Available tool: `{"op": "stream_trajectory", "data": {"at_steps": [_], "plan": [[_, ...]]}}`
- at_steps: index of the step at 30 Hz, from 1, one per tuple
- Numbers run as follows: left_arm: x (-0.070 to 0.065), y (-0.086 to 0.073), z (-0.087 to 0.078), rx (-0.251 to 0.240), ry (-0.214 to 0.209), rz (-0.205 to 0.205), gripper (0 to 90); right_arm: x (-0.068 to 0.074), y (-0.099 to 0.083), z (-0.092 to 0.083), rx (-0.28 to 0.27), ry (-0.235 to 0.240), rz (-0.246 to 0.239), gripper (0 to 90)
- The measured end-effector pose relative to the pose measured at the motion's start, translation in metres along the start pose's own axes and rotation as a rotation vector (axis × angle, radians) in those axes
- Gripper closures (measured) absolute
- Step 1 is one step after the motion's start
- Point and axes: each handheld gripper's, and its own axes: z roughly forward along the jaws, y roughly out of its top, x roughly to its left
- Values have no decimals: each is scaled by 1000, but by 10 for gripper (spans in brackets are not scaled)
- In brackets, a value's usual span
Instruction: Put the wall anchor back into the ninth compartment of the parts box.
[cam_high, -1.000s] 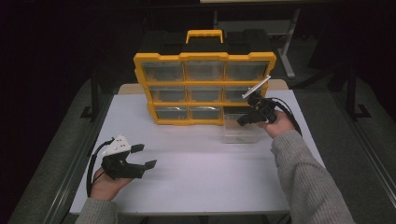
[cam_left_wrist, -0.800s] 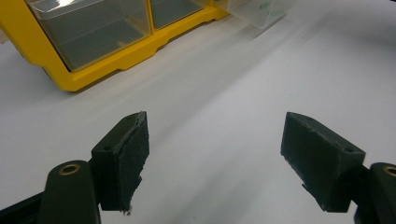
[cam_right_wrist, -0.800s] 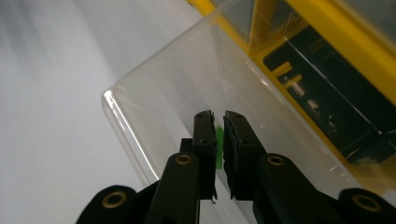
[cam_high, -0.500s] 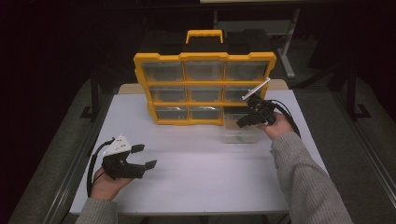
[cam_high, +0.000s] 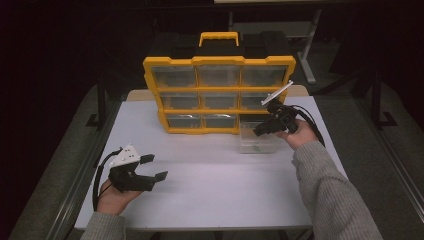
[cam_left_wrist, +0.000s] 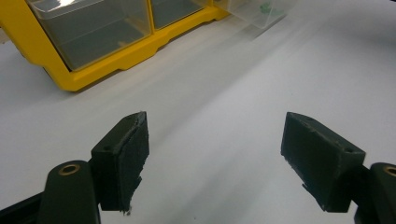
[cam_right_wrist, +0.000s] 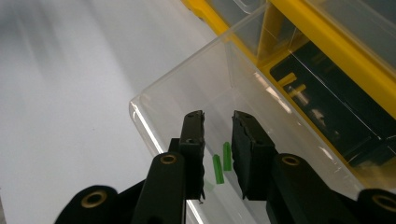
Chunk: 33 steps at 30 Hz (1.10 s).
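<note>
A person sits at a white counter (cam_high: 210, 185), holding a black two-jaw tool in each hand. At the back of the counter stands a yellow plastic organizer case with clear drawers (cam_high: 219, 95), nine compartments in three rows. The bottom right compartment is empty: its clear plastic drawer (cam_high: 260, 142) has been pulled out and sits on the counter just in front of that slot, beside the case.

The right tool (cam_high: 261, 131) hovers over the open drawer, pointing down into it. In the right gripper view its jaws stand a little apart and have just been opening, with nothing pressed between the pads. Directly below them, on the drawer floor, lie two small green plastic pieces (cam_right_wrist: 221, 165), side by side.

The left tool (cam_high: 156, 168) rests low over the near left part of the counter, well apart from the case and drawer. Its jaws are spread wide and empty, with bare counter between them in the left gripper view.

Judging by this, the drawer is out and the green pieces are already inside it, seemingly just released. What looks left is to withdraw the right tool, then slide the drawer back into its empty slot in the case.
</note>
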Motion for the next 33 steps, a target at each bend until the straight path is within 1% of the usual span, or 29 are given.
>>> {"op": "stream_trajectory", "data": {"at_steps": [2,8,10,11,13,14,17,23,26,30,33], "plan": [[0,0,0,0,-1,-2,231,1,1,-2,1,-6,-2,725],[0,0,0,-10,-3,-12,231,3,1,-5,-9,4,3,717],[1,-1,-1,-9,-4,-12,231,4,1,-6,-11,-1,1,706],[1,-1,-1,-8,-6,-13,231,4,1,-6,-13,8,3,705],[1,-1,-1,-6,-5,-11,231,4,1,-7,-17,0,5,695],[1,-1,0,-5,-6,-11,231,5,1,-8,-20,9,11,694],[2,-1,0,-4,-7,-7,231,5,1,-11,-30,15,21,688],[1,0,2,-4,-10,-5,231,9,0,-14,-32,11,21,672],[1,-1,2,-5,-10,-10,231,12,0,-15,-31,14,20,666],[1,0,1,-6,-7,-2,230,15,-1,-17,-33,26,19,653],[1,0,1,-5,-7,2,231,16,-1,-17,-34,26,23,650]]}}
